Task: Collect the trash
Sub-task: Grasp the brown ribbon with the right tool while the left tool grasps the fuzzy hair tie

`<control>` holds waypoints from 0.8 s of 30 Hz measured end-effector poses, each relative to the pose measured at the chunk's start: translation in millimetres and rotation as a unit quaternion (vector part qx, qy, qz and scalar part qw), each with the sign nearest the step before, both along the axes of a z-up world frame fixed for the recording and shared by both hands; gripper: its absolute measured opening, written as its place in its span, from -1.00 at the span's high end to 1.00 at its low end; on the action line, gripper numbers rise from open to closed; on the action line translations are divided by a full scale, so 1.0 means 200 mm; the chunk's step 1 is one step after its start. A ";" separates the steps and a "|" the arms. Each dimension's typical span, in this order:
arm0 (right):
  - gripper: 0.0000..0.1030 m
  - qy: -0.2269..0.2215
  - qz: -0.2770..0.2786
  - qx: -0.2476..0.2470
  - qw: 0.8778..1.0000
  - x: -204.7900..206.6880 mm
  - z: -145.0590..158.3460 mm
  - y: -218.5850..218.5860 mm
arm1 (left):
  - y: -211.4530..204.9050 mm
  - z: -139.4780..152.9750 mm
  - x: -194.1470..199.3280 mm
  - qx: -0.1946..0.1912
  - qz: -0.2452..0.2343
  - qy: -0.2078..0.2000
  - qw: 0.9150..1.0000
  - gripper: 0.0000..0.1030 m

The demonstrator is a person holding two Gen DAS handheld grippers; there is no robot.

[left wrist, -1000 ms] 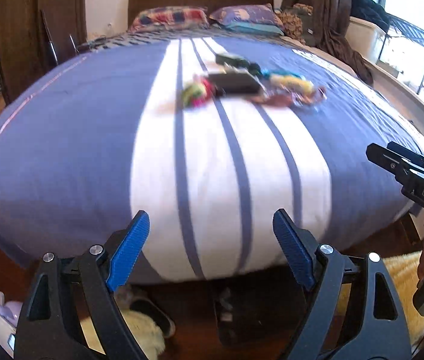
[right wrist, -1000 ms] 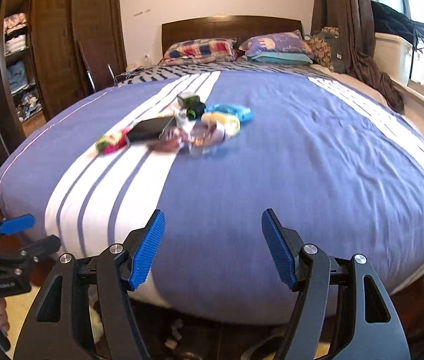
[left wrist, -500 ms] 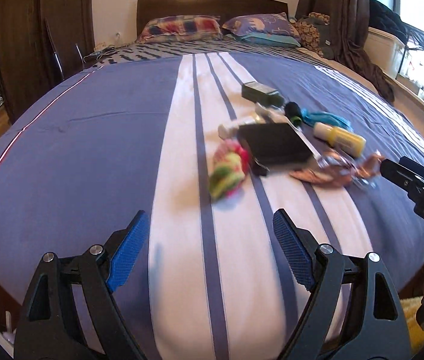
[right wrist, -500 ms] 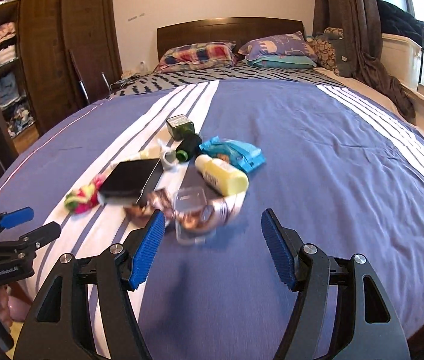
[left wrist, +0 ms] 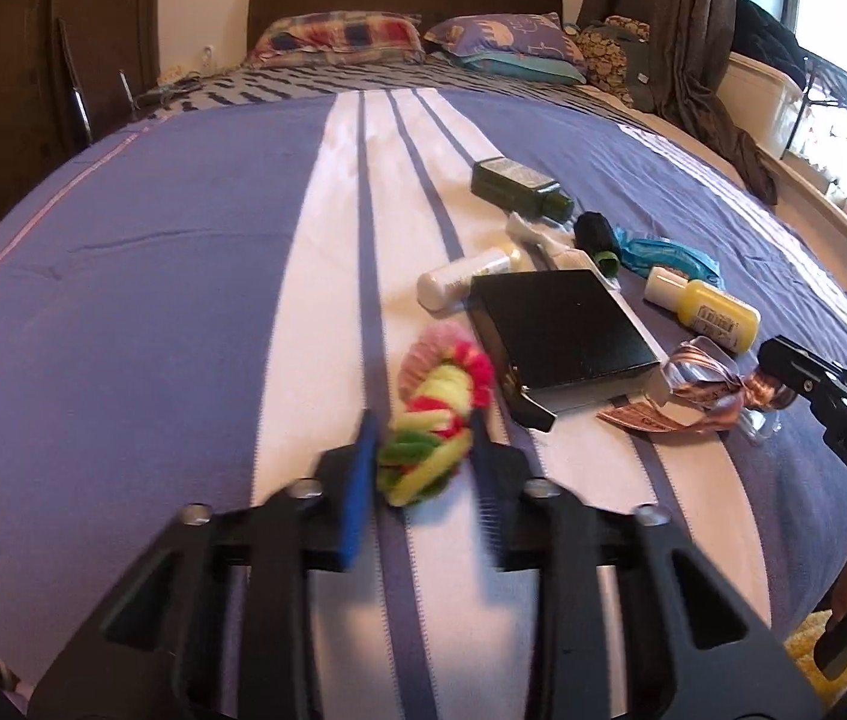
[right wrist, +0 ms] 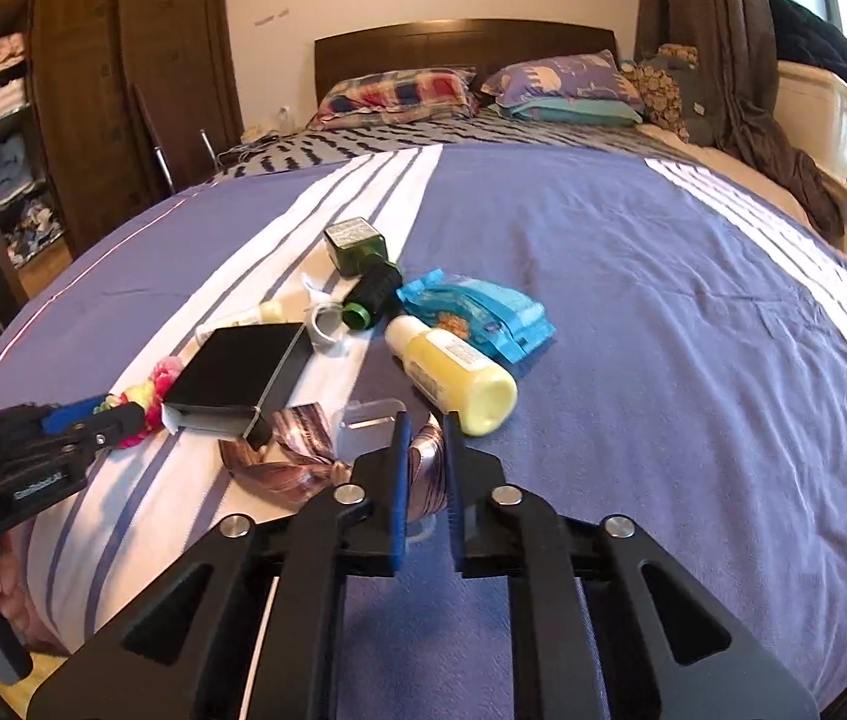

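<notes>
Left wrist view: my left gripper (left wrist: 423,456) has come in from the foot of the bed (left wrist: 123,300) and its jaws, spread wide a moment ago, are closing around the colourful scrunchie (left wrist: 435,414), which sits between them on the white stripe. Just right lies the black box (left wrist: 561,330), then the yellow bottle (left wrist: 705,306). Furthest right, my right gripper (right wrist: 423,450) has gone from wide open to pinching the shiny ribbon wrapper (right wrist: 423,468) beside the clear plastic case (right wrist: 372,414), so I reckon two pieces are ready to lift
</notes>
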State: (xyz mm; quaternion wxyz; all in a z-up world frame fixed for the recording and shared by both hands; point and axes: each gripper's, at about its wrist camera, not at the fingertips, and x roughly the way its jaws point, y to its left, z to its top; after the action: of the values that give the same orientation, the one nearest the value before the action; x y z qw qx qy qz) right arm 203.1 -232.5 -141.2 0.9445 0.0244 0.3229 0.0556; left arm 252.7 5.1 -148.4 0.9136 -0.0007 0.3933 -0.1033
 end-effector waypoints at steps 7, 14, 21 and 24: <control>0.87 -0.034 0.020 0.019 0.999 -0.06 0.14 0.04 | -0.02 0.12 -0.10 0.006 -0.005 -0.028 1.000 0.57; 0.87 -0.062 0.022 0.020 0.998 -0.27 0.32 0.05 | -0.02 0.33 -0.32 0.002 -0.006 -0.059 0.998 0.57; 0.87 -0.074 0.010 -0.005 0.997 -0.55 0.39 0.02 | -0.08 0.42 -0.63 -0.007 -0.025 -0.074 0.997 0.57; 0.87 -0.074 0.004 -0.012 0.997 -0.67 0.39 -0.01 | -0.10 0.43 -0.74 -0.014 -0.030 -0.075 0.997 0.57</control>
State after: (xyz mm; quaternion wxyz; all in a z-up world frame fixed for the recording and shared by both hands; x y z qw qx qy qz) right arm 70.1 -234.2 -64.1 0.9658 0.0076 0.2528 0.0572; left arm 103.8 -15.1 -62.6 0.9371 0.0056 0.3216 -0.1356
